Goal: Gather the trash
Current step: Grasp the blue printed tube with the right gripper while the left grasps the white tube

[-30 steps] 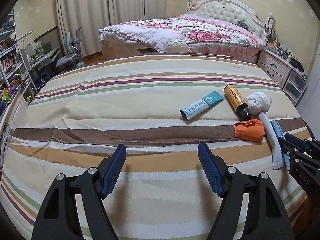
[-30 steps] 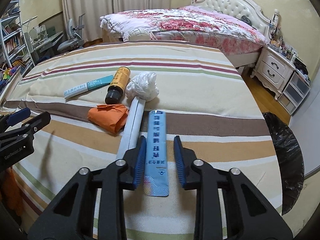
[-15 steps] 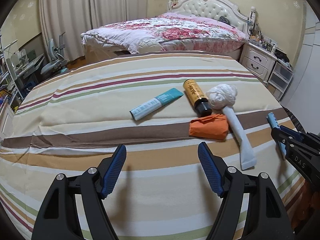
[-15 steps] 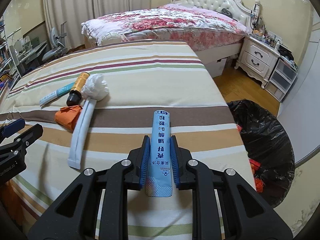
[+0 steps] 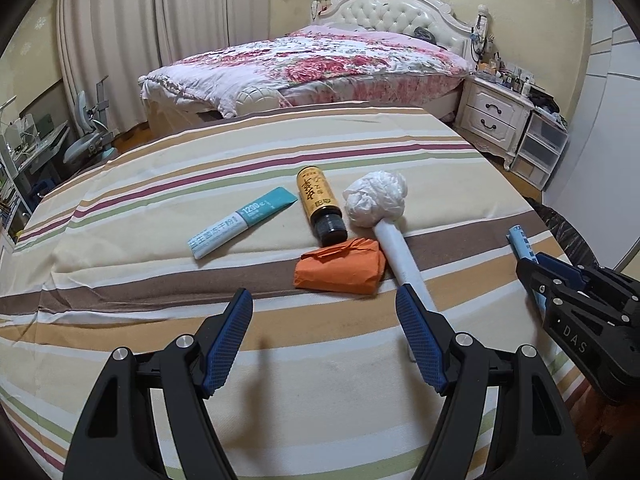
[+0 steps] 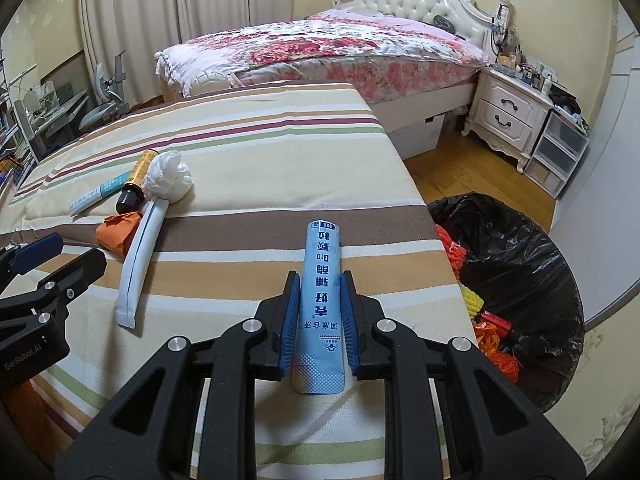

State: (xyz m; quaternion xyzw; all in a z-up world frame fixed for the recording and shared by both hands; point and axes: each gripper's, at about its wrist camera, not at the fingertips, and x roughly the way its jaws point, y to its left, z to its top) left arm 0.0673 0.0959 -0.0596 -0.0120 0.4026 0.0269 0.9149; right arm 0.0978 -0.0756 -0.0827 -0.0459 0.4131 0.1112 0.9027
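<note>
My right gripper [image 6: 319, 282] is shut on a light blue sachet [image 6: 321, 296] and holds it above the striped cloth, left of a bin with a black bag [image 6: 516, 280]. It also shows at the right of the left wrist view [image 5: 532, 260]. My left gripper [image 5: 325, 300] is open and empty above the cloth. Ahead of it lie an orange wrapper [image 5: 340, 266], a white-grey sachet [image 5: 402, 258], a crumpled white bag [image 5: 376, 198], a yellow bottle [image 5: 318, 204] and a teal-white sachet [image 5: 240, 224].
The striped cloth [image 5: 160, 272] covers a table whose right edge meets the bin. A floral bed [image 6: 320, 48] stands behind. A white nightstand [image 6: 516, 116] and drawers stand at the right. A desk and chair [image 5: 84, 148] stand at the left.
My right gripper closed on the blue sachet, lifted it and swung right toward the bin. My left gripper turned right, bringing the trash items toward the middle of its view.
</note>
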